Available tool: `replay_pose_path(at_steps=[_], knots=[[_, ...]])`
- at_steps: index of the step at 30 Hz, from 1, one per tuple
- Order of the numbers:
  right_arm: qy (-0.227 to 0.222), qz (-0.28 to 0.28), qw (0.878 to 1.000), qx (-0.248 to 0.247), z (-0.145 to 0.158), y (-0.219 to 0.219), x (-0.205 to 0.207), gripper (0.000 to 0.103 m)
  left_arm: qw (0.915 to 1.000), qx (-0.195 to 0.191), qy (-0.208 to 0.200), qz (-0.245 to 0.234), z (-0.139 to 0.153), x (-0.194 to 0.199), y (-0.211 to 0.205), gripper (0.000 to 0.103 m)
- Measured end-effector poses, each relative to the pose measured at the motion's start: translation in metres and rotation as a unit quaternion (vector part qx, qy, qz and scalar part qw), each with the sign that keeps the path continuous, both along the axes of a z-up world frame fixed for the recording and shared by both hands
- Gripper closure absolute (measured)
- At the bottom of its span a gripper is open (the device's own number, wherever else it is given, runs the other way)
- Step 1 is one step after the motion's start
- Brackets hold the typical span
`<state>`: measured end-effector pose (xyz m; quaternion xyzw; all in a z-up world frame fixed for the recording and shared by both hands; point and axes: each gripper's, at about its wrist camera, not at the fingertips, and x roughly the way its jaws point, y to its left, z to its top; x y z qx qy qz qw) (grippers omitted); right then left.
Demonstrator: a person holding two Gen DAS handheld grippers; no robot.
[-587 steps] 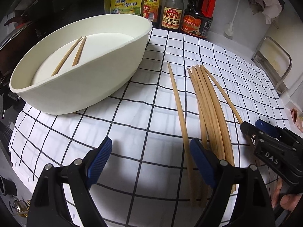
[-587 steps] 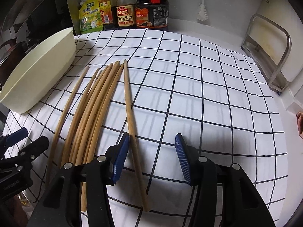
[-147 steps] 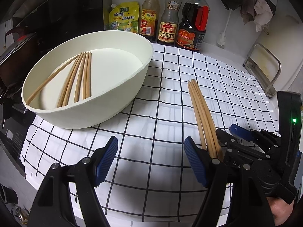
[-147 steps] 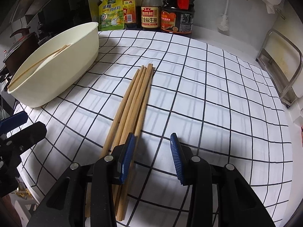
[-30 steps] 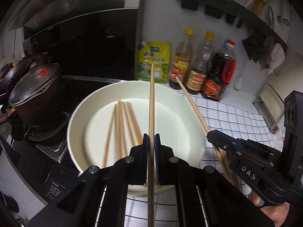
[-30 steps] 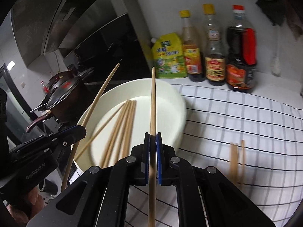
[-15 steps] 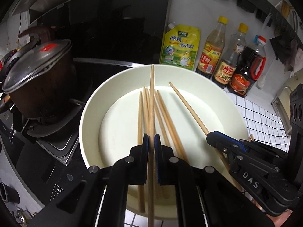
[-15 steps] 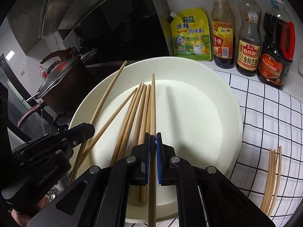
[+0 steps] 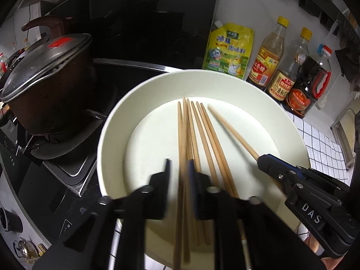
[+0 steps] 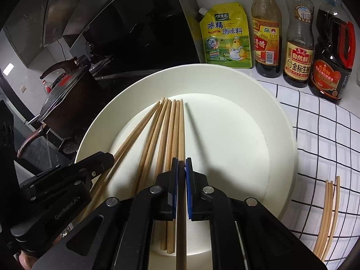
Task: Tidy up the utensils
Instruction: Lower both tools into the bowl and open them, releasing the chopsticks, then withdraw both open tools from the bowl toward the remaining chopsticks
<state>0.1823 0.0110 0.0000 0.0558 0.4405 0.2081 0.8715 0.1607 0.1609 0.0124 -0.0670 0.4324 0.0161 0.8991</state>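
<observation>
Left wrist view: the left gripper hangs over the white bowl, its 2 fingers parted with a visible gap on either side of a blurred chopstick that runs between them and ahead to the bowl's flat floor; the fingers do not appear to press it. Just right of the fingers, 4 or so loose chopsticks of pale, slender wood fan out on the bowl's floor, tips pointing away. Further right, the right gripper is clenched on a single chopstick that angles up and to the left over the bowl. The bowl is wide, round, smooth and matte, with a steep wall. Left of the fingers stands a dark pot with a domed glass lid on a burner. Ahead and to the right, beyond the bowl, are a yellow seasoning pouch and 3 sauce bottles.

Right wrist view: the right gripper has its blue ribbed pads closed on the single chopstick, which runs straight ahead, its tip low over the bowl floor. Just left of the fingers the loose chopsticks lie in the bowl. Further left, the left gripper sits over the bowl's rim. Well right of the fingers, 3 or 4 spare chopsticks lie on the checked cloth, white with a black grid.
</observation>
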Motion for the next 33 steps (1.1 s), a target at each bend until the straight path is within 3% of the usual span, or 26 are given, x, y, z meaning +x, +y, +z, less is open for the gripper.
replay_pose_path(at_steps=[2,33], knots=[[-0.005,-0.002,1.000,0.000,0.002,-0.003,-0.004,0.092,0.9999,0.002,-0.011,0.007,0.005,-0.004,0.002,0.048],[-0.028,-0.031,0.999,-0.007,0.017,-0.048,-0.103,0.088,0.9995,-0.003,-0.031,-0.009,0.022,-0.089,-0.014,0.043]])
